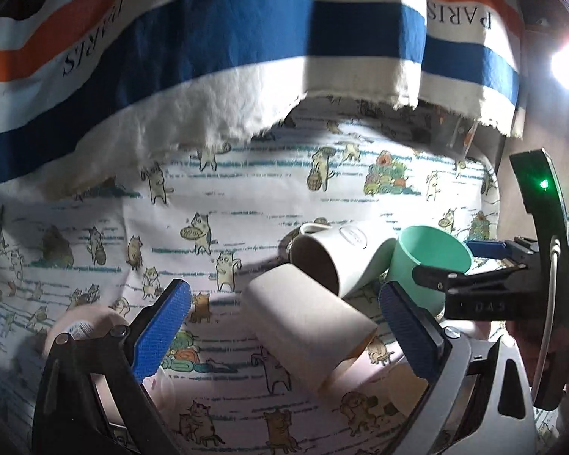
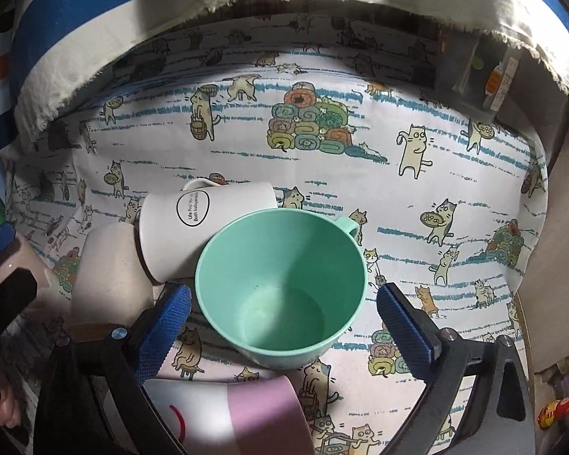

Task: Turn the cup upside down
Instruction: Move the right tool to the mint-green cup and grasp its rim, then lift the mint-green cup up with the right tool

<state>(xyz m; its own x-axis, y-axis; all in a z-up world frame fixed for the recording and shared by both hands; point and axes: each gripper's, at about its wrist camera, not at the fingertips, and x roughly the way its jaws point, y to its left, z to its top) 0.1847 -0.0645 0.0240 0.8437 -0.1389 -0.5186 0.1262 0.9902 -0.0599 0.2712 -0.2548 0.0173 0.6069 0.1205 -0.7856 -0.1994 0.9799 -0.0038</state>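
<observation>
Green cup [image 2: 280, 284] stands upright between the spread right gripper [image 2: 282, 326]; left gripper [image 1: 284, 326], spread, nine o'clock.

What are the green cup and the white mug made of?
Green cup: probably plastic, because it has thin walls, one even colour and a soft matte sheen. White mug: looks like glazed ceramic, with thicker walls, a dark rim and printed writing. Neither is certain from looks alone.

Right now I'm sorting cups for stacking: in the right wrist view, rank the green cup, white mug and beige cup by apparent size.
1. green cup, though it sits nearest the camera.
2. white mug.
3. beige cup, partly hidden, so unsure.
</observation>
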